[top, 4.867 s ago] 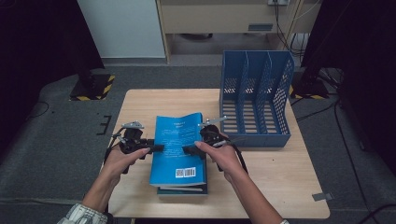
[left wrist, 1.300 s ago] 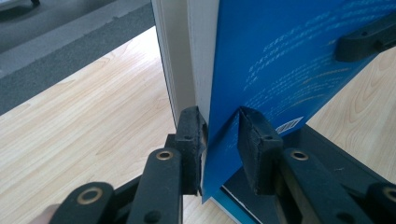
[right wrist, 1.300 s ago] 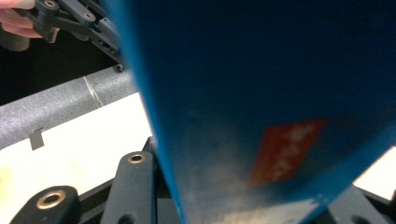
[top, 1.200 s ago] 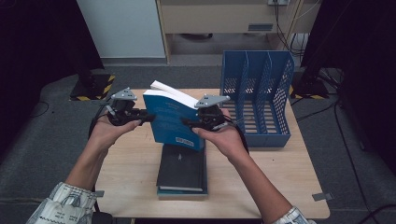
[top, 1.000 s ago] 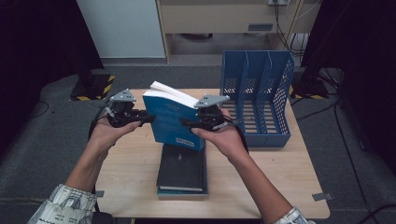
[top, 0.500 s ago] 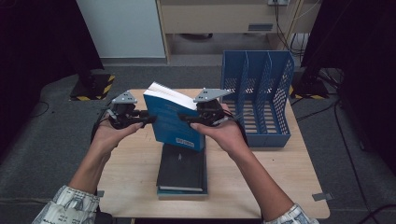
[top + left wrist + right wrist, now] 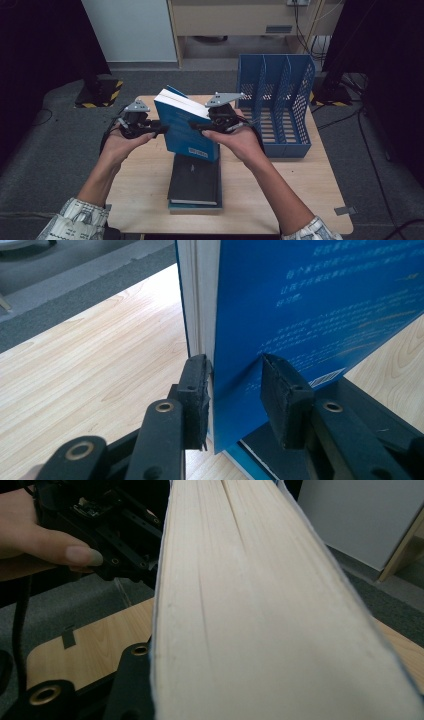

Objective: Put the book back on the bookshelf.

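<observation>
Blue book (image 7: 187, 127) up off the table (image 7: 150, 175), tilted, page edges facing upward toward the camera in the high view. Held between the two grippers, above a stack of books (image 7: 196, 181) lying flat on the wood; the top one of that stack has a dark cover.

Writing: the blue cover carries pale printed lines, seen in the left gripper view (image 7: 320, 300), but the characters are too small and slanted to read. A white barcode patch (image 7: 327, 377) sits near the cover's lower edge; its digits are not legible. In the high view a pale label shows low on the cover, also unreadable. No brand to make out.

Left gripper (image 7: 235, 390): the book's edge stands between its two black pads. One pad lies against the page-block side; the other pad sits by the cover, and whether it presses there I cannot tell. Its jaws have just been opening a little, with the book between them.

Right gripper (image 7: 202, 125): in its own view the cream page block (image 7: 260, 610) covers most of the frame, one black jaw visible low beside it. Jaws have been closing slightly, with the book at them; a firm clamp cannot be told.

Blue file rack (image 7: 277, 110) stands on the table's right, apart from the book
</observation>
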